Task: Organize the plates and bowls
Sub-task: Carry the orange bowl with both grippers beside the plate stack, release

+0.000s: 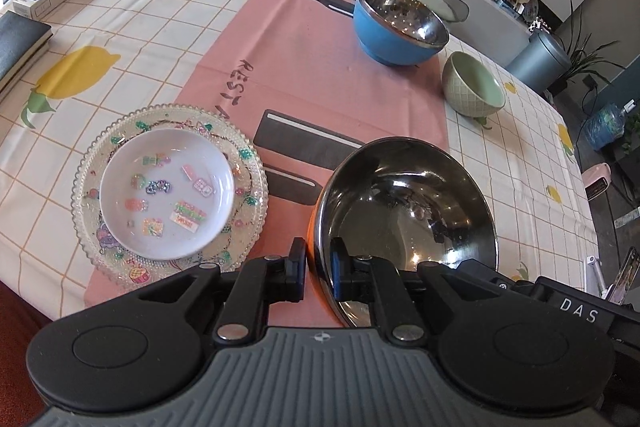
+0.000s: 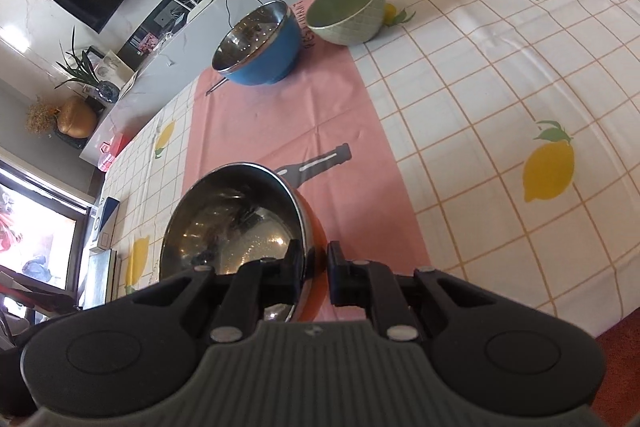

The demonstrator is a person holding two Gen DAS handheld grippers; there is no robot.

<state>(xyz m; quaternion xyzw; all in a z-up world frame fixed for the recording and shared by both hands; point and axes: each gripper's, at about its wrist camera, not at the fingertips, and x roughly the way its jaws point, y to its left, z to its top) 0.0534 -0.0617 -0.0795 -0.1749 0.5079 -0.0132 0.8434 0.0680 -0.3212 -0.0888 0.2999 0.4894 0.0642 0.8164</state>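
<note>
Both grippers pinch the rim of one orange steel-lined bowl on the pink mat lettered "REST": the left gripper and the right gripper each have one of their fingers inside and one outside. Beyond it stand two more bowls, blue and green, while a white plate sits in a glass plate; "DAS" marks a black part.
</note>
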